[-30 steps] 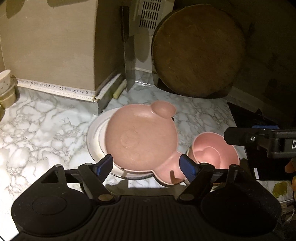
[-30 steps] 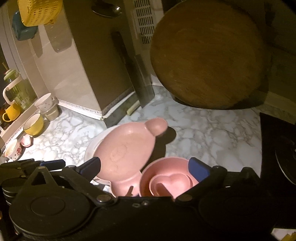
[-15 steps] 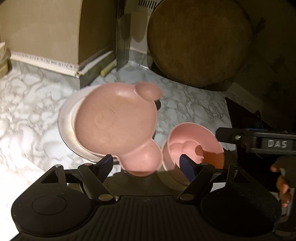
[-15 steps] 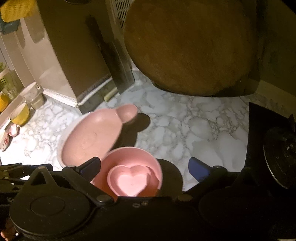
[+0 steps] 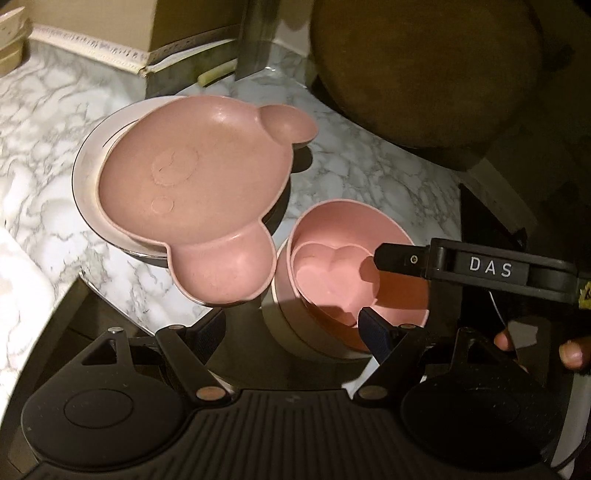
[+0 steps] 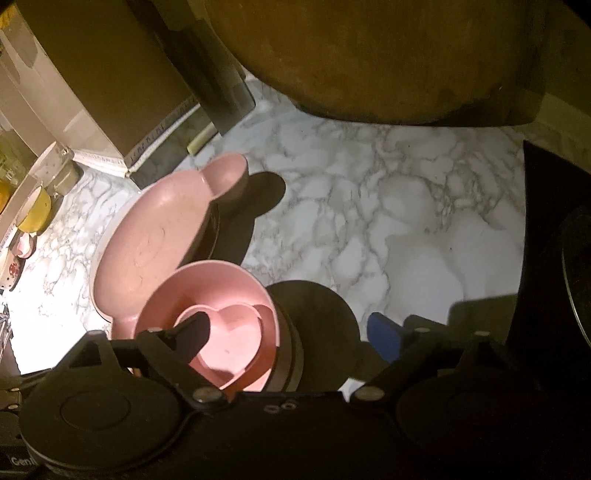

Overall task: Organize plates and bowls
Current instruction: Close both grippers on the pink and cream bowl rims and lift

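Note:
A pink bear-shaped plate lies on a white plate on the marble counter; it also shows in the right wrist view. Beside it a round pink bowl holds a pink heart-shaped dish and sits on a pale bowl. My left gripper is open, just in front of the bear plate's near ear and the bowl stack. My right gripper is open; its left finger reaches inside the pink bowl over the heart dish, its right finger is outside the rim.
A large round wooden board leans against the back wall. A dark stove lies at the right. A beige box stands at the back left, with a cleaver leaning beside it. Cups and a yellow mug stand at far left.
Both grippers have moved down and closer to the dishes. The right gripper's left finger has moved over the bowl's rim into the pink bowl.

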Available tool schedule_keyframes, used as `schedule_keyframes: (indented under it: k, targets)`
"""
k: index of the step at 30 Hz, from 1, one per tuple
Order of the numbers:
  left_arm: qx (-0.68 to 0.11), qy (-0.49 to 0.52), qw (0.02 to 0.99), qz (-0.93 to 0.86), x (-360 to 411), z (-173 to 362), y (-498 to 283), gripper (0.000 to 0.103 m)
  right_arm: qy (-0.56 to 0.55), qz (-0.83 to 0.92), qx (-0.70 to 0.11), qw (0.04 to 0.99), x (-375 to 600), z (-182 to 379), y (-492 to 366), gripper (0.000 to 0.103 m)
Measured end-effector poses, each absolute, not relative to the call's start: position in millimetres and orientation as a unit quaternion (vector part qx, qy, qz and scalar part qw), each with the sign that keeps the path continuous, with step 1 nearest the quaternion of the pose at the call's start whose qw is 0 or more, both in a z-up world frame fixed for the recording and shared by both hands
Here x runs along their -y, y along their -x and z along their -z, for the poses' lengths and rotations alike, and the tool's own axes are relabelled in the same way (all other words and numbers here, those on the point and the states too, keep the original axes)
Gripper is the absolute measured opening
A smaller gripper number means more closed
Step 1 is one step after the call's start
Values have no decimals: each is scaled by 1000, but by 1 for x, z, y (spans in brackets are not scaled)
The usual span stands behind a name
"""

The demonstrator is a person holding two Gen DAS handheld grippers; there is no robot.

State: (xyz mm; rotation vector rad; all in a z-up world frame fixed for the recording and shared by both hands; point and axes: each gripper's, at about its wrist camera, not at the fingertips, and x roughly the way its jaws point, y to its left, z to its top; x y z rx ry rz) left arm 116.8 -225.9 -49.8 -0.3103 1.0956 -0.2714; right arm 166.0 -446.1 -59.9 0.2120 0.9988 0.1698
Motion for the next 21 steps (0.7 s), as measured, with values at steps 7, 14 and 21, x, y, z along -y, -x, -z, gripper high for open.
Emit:
schedule_keyframes:
  k: [7, 14, 21]
  targets:
    - [-526, 184, 823, 113, 229, 57, -119, 78, -110, -96, -493, 858, 446, 69, -174, 77]
    - [-531, 222, 813, 92, 231, 65, -120, 77, -106, -105, -507, 849, 441, 76, -183, 68]
    - [-528, 243, 809, 86, 231, 69, -120, 71, -81, -134, -523, 838, 433, 74, -193, 55]
